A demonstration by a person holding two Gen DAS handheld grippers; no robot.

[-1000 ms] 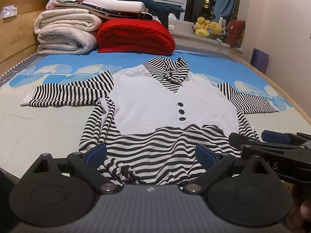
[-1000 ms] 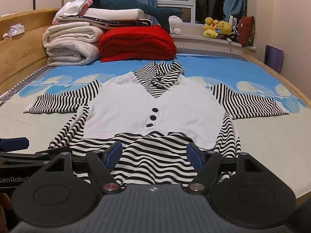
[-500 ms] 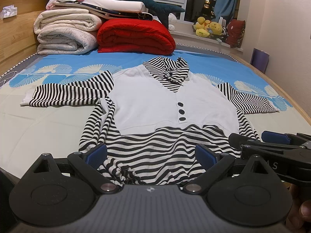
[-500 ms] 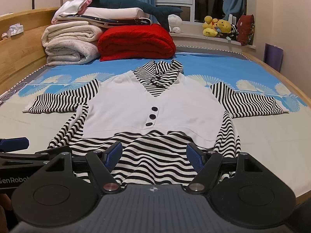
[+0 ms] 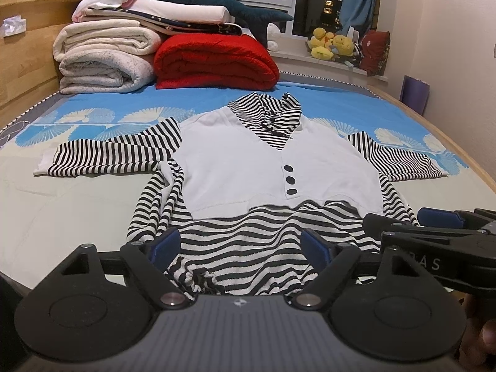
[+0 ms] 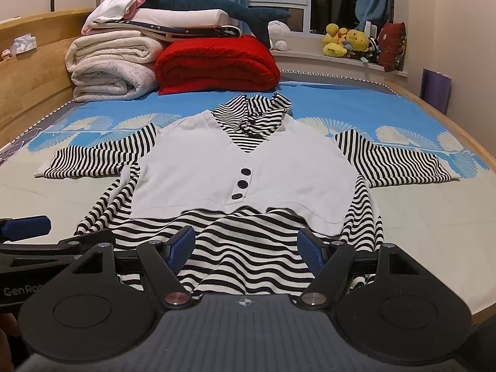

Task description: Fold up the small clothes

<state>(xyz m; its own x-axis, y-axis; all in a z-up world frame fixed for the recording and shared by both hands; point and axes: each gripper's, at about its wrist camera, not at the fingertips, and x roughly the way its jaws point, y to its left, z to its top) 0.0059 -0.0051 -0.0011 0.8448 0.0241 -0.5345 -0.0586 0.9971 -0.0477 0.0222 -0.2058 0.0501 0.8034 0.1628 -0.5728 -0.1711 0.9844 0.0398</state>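
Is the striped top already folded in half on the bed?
No, the striped top lies spread flat on the bed with both sleeves stretched out to the sides.

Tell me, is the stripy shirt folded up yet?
Not yet. The stripy shirt lies spread flat on the bed, both sleeves stretched out sideways.

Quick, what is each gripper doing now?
Left gripper: jaws closing, striped hem between them, not gripped.
Right gripper: open, holds nothing.
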